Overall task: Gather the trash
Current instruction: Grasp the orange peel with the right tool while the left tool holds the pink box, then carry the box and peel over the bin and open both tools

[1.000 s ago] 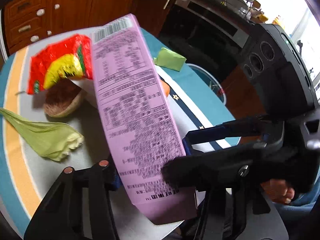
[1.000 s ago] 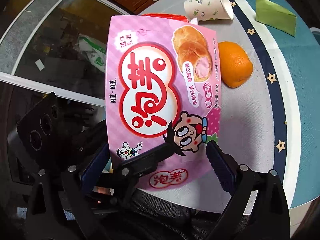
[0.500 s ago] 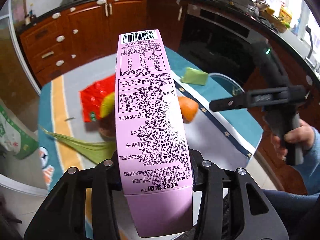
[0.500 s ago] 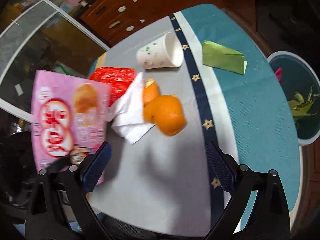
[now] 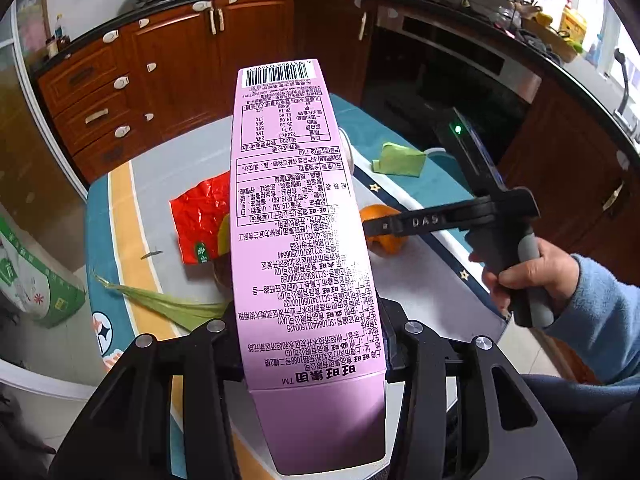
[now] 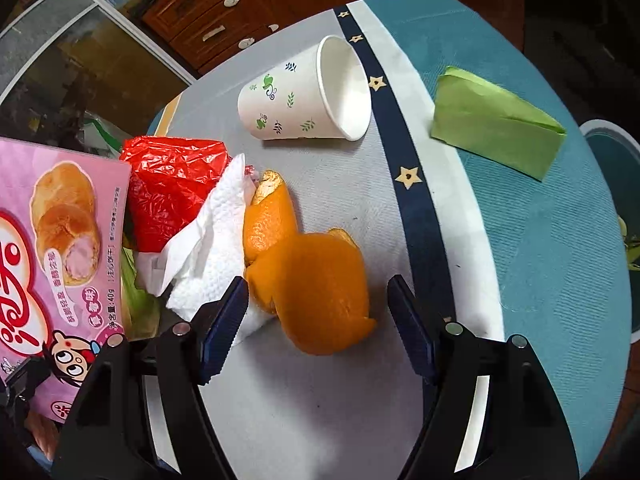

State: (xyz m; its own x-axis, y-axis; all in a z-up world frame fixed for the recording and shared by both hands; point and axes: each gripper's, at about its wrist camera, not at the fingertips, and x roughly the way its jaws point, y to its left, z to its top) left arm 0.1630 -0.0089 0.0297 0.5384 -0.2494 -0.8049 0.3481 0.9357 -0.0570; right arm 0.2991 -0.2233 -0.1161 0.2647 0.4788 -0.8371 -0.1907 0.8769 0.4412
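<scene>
In your left wrist view, your left gripper (image 5: 310,344) is clamped on the tall pink cardboard snack box (image 5: 298,216), its two black fingers pressed against the box's narrow sides near the lower end. The box stands up from the jaws, printed side panel toward the camera and barcode at the far end, above the round table with the grey, blue and yellow patterned cloth (image 5: 420,280). Left of the box lies a crumpled red foil wrapper (image 5: 200,216) with a long pale green corn husk (image 5: 160,304) nearer to you. Right of the box you see a piece of orange peel (image 5: 390,240) and, farther off, a folded green paper napkin (image 5: 400,158). Your right hand (image 5: 516,276) holds the other tool's handle to the right of the box, its black finger reaching toward the peel.

In your right wrist view, your right gripper (image 6: 316,330) is spread wide, and the orange peel (image 6: 308,268) lies on the grey cloth between the two blue-padded fingers; whether the pads touch it you cannot tell. Just left of the peel is a crumpled white paper towel (image 6: 208,248), then the red wrapper (image 6: 168,192), then the pink box (image 6: 52,264) at the frame's edge. Beyond the peel a white paper cup with green leaf print (image 6: 308,92) lies on its side, mouth to the right. The green napkin (image 6: 496,120) sits right of the cup, on the teal border.
</scene>
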